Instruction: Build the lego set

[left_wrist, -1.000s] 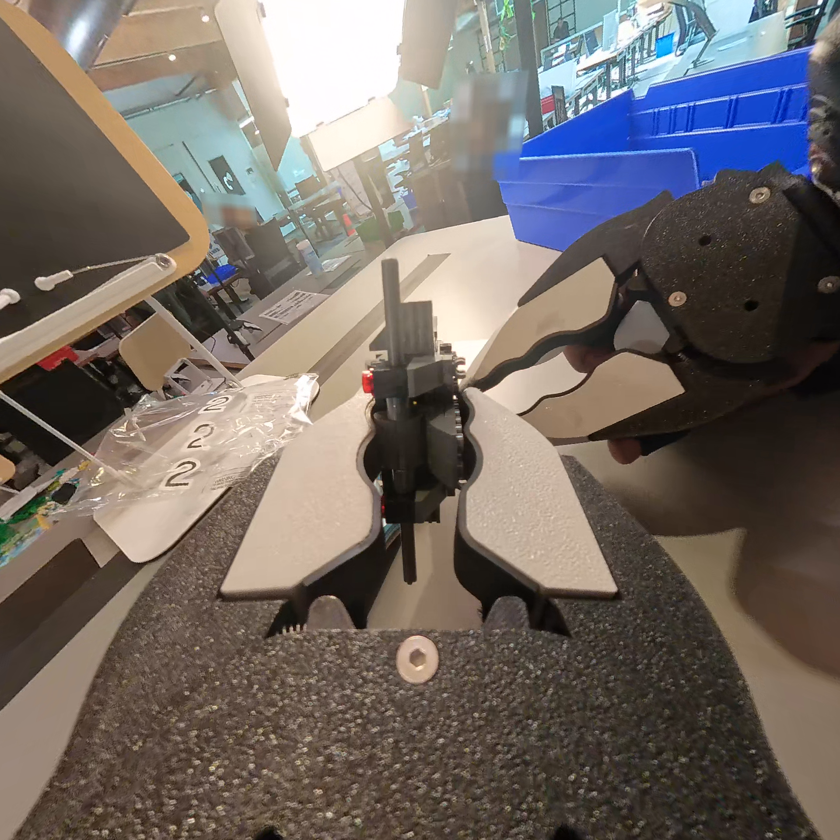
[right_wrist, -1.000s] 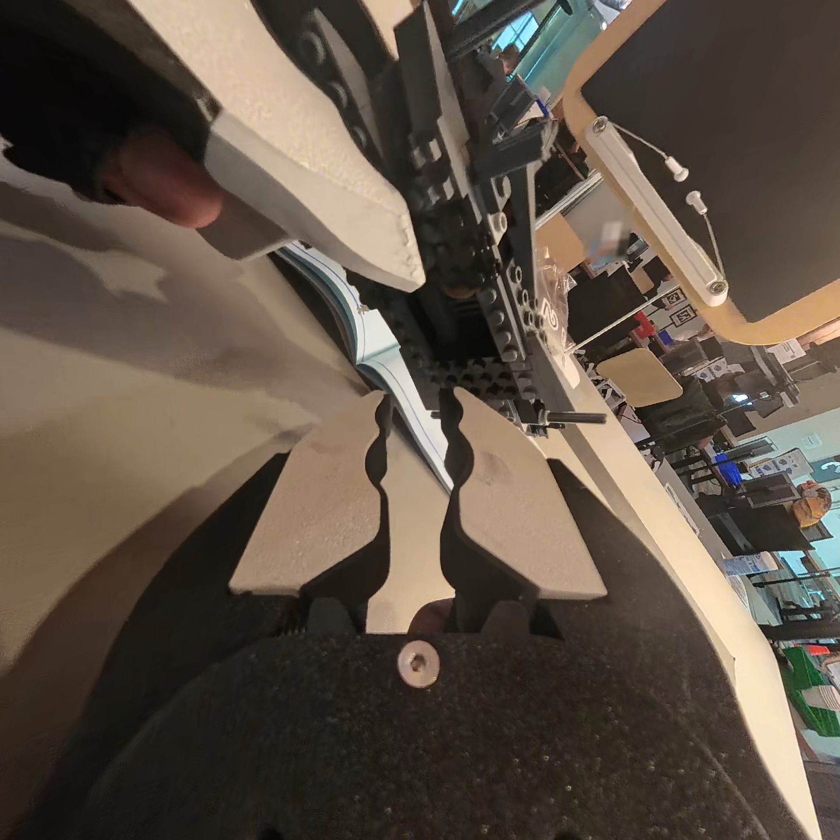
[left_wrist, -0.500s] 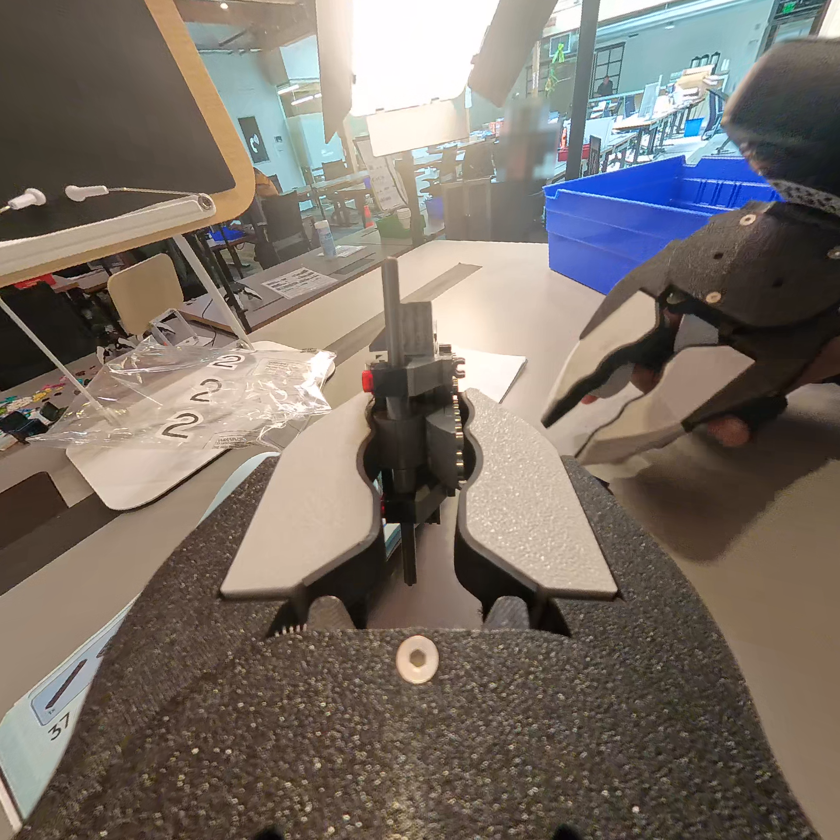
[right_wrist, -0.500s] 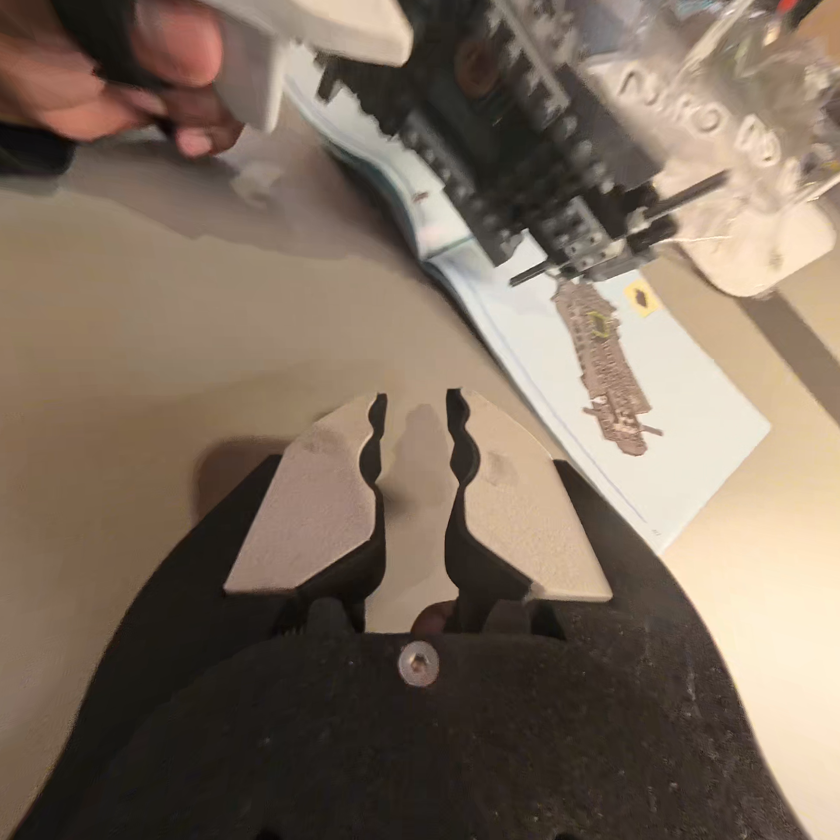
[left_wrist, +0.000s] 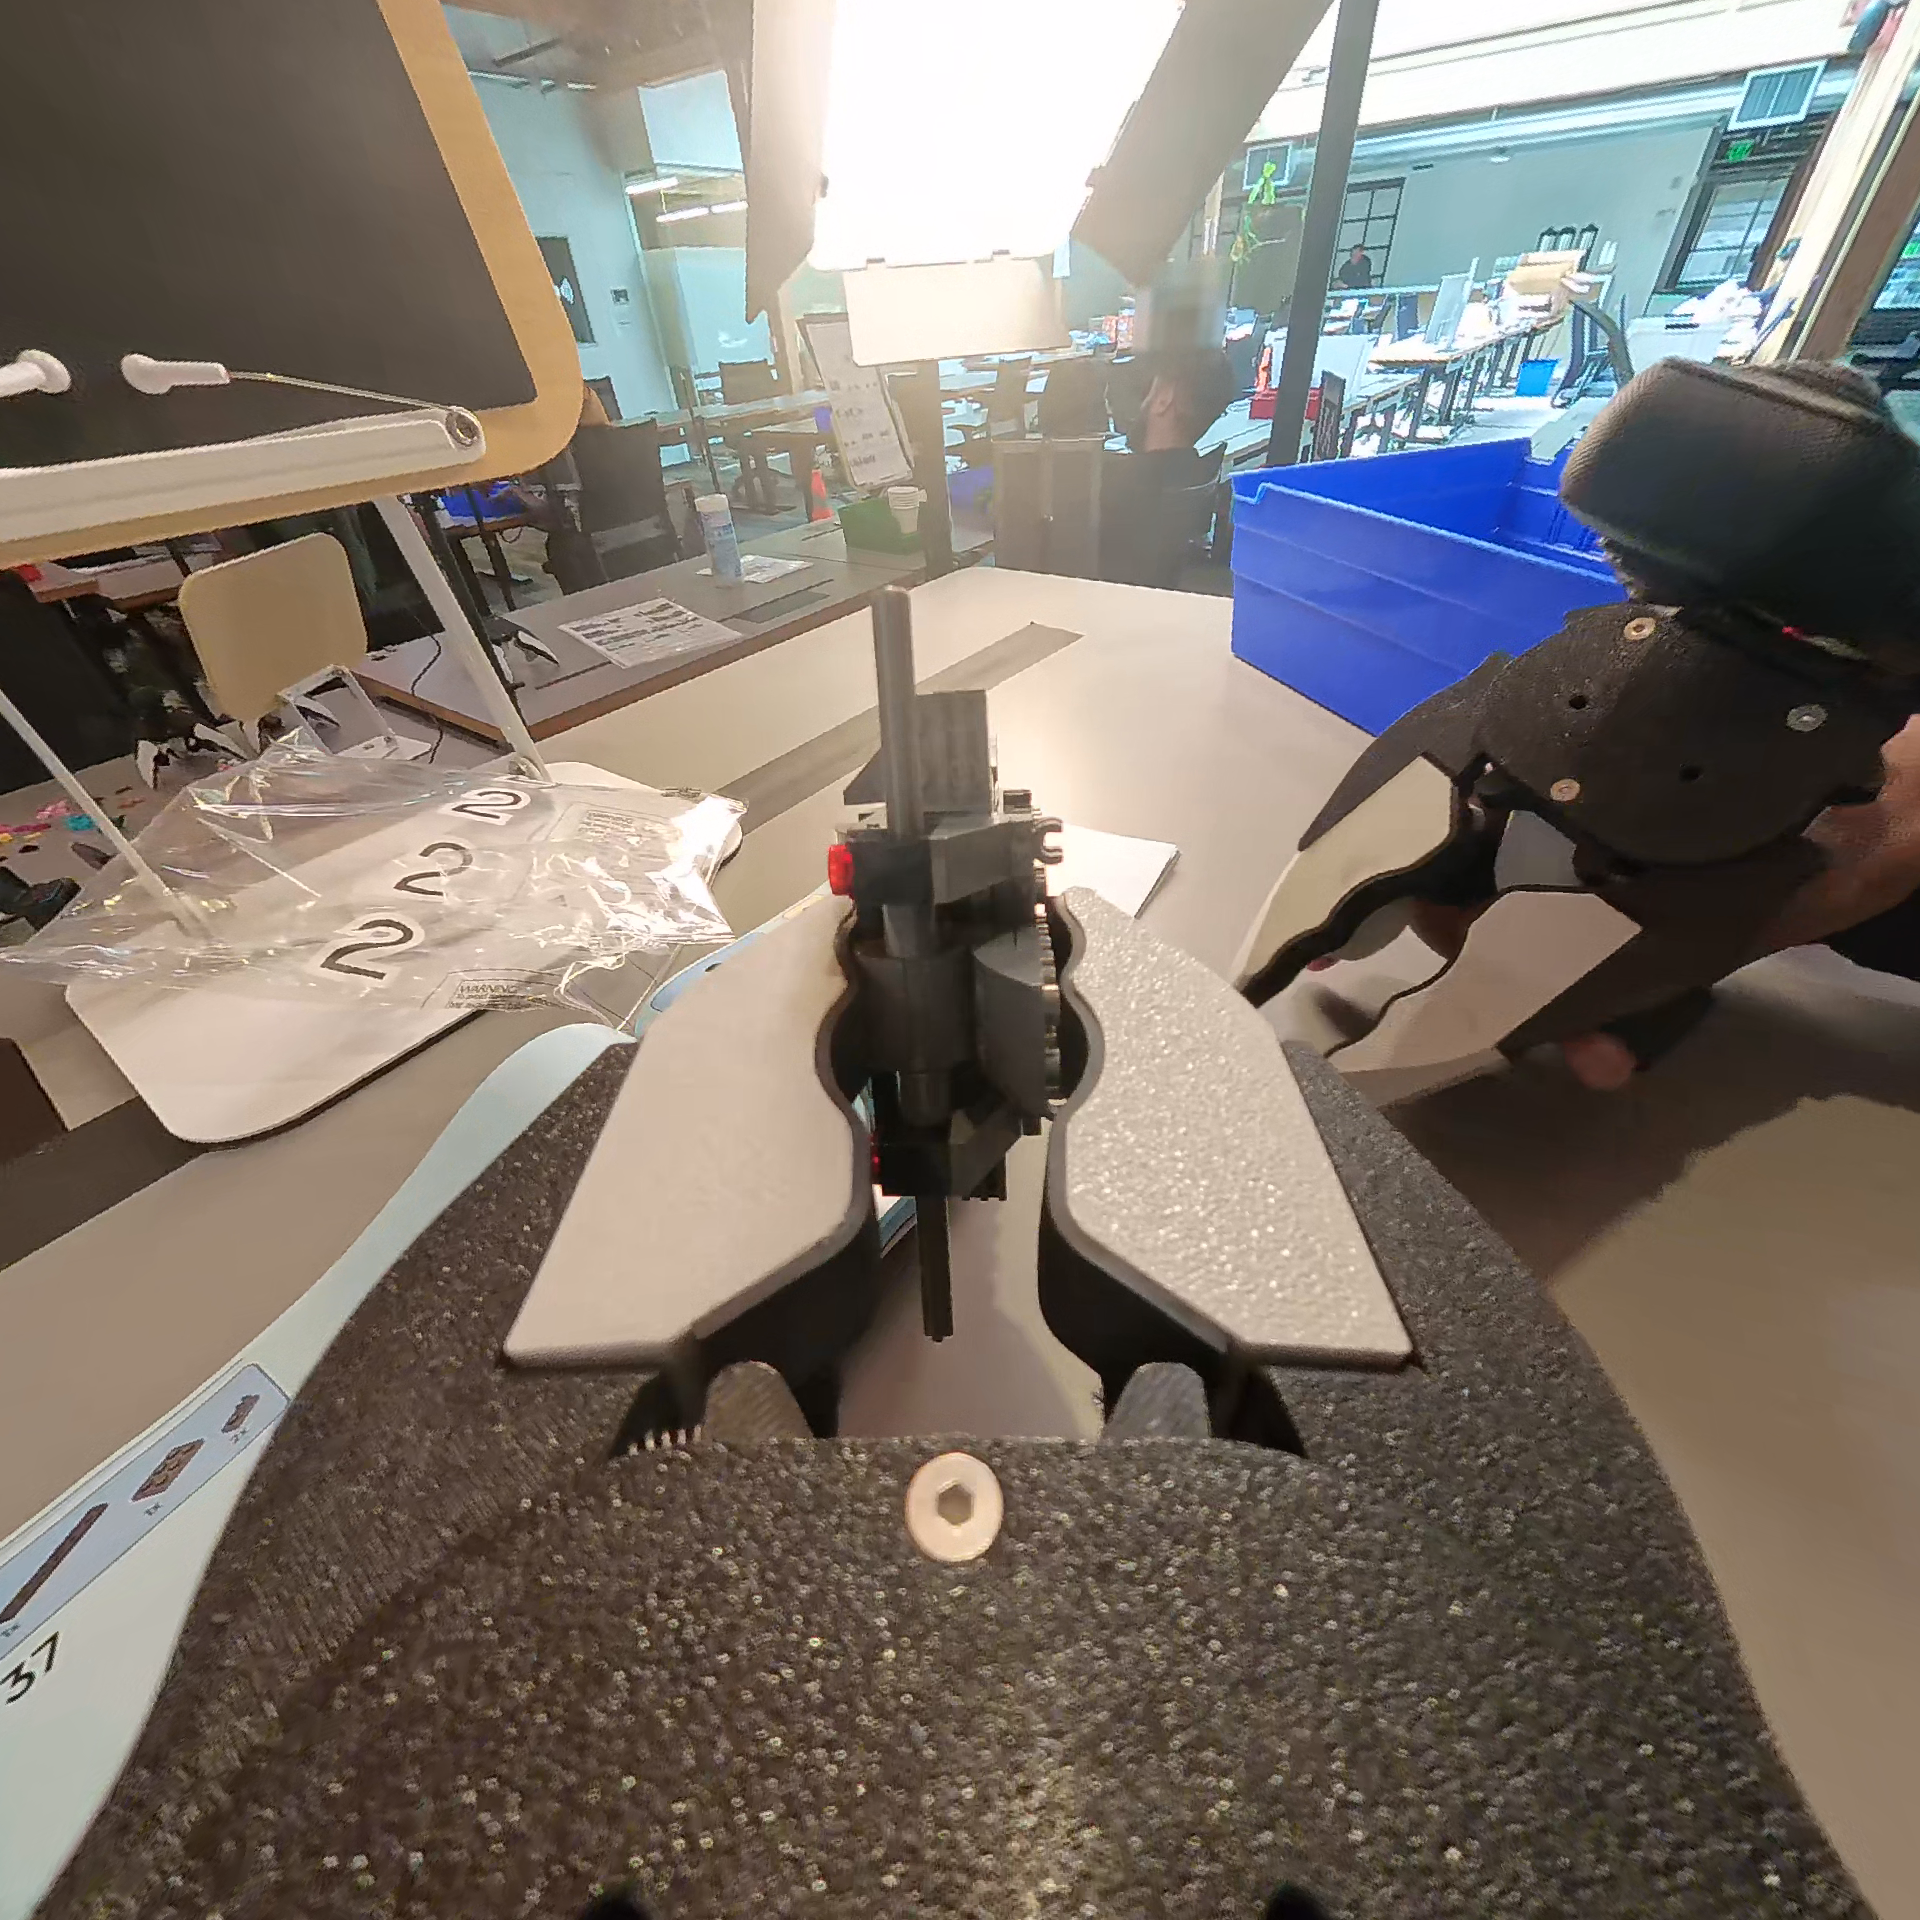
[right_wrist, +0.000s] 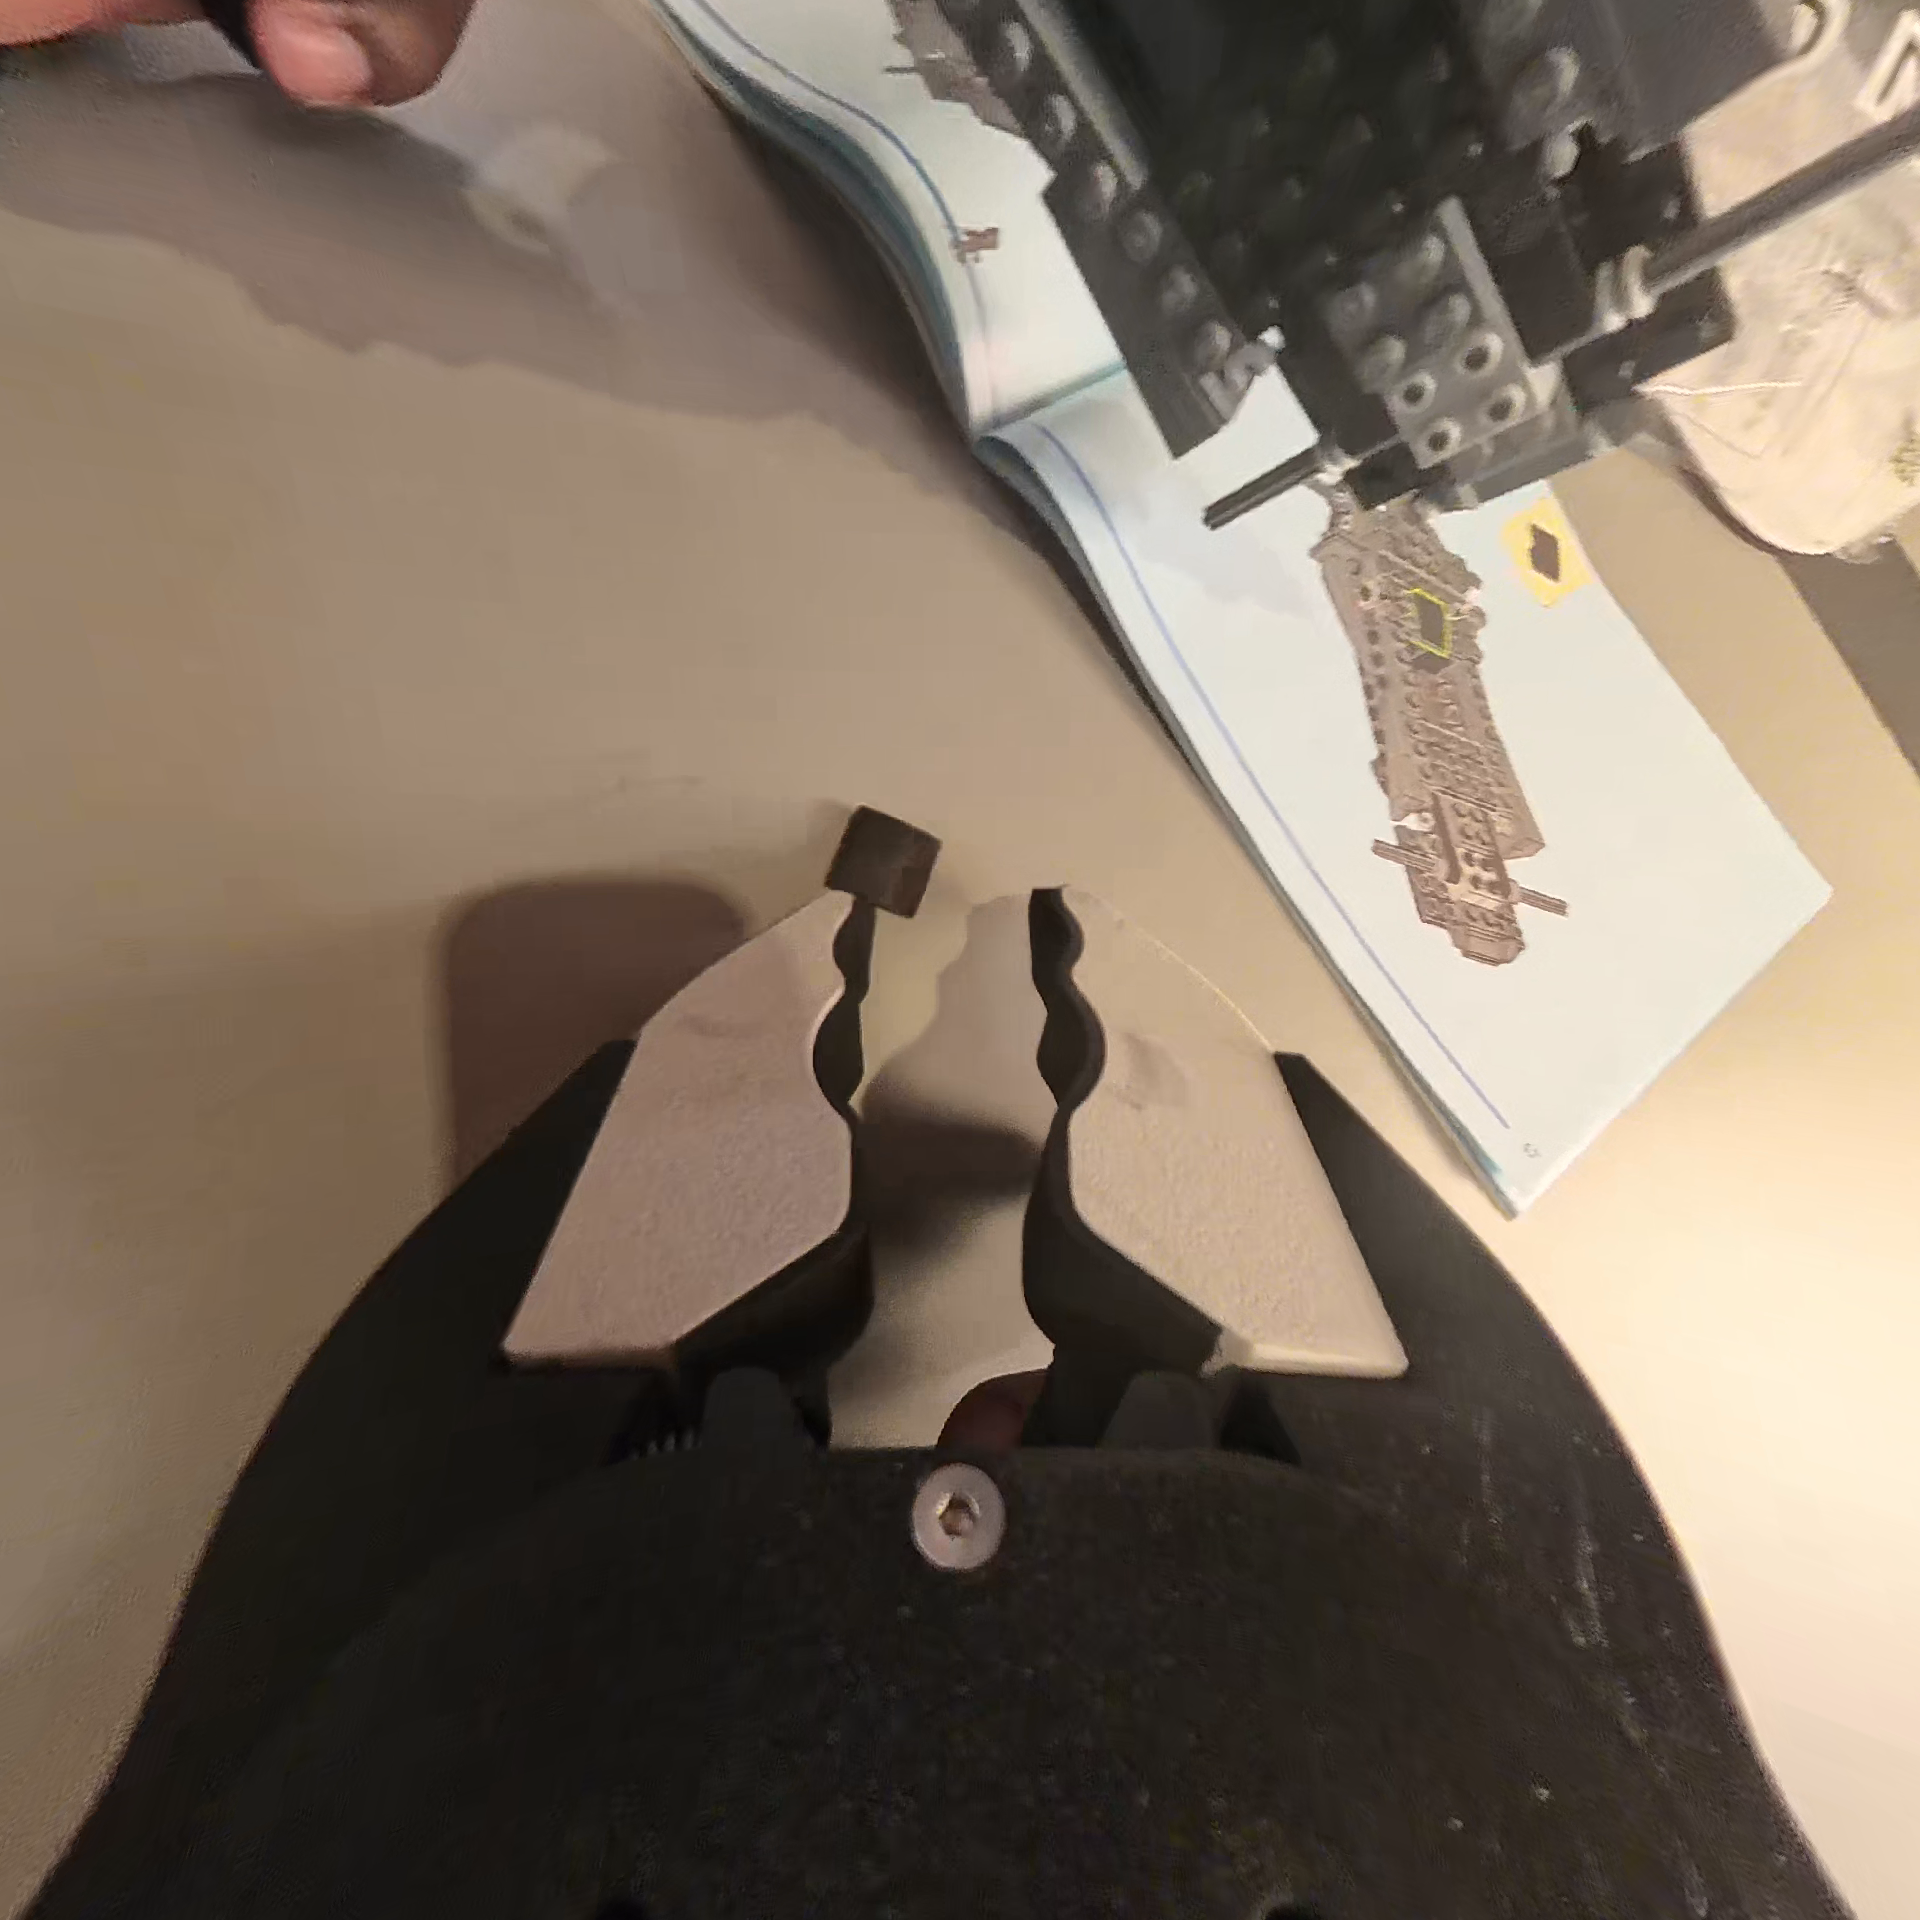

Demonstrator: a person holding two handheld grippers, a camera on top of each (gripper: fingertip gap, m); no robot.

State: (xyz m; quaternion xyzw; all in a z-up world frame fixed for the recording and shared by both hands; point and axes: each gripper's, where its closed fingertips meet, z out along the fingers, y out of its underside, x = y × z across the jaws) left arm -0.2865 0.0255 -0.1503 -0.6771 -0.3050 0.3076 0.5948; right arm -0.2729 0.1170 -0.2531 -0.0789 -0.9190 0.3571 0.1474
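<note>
My left gripper (left_wrist: 951, 935) is shut on a dark grey brick model (left_wrist: 956, 862) with a long grey axle and small red studs, and holds it upright above the table. The model also shows in the right wrist view (right_wrist: 1434, 312), hanging over an open instruction booklet (right_wrist: 1351, 831). My right gripper (right_wrist: 935, 904) is open and points down at the beige table (right_wrist: 416, 520). A small dark brick (right_wrist: 883, 860) lies on the table just at its left fingertip, not between the pads. The right gripper also shows low over the table in the left wrist view (left_wrist: 1299, 1023).
Clear plastic bags (left_wrist: 416, 894) lie on a white base at the left, under a black board on a stand (left_wrist: 208, 208). A blue bin (left_wrist: 1382, 582) stands at the back right. A white sheet (left_wrist: 1112, 873) lies behind the model. A fingertip (right_wrist: 343, 52) shows at the upper left. Spacing between my two grippers at the tips: around 15 cm.
My right gripper has drawn away from the model, dropped toward the table and opened wider; the small dark brick has come into view at its tips. My left gripper keeps its hold on the model.
</note>
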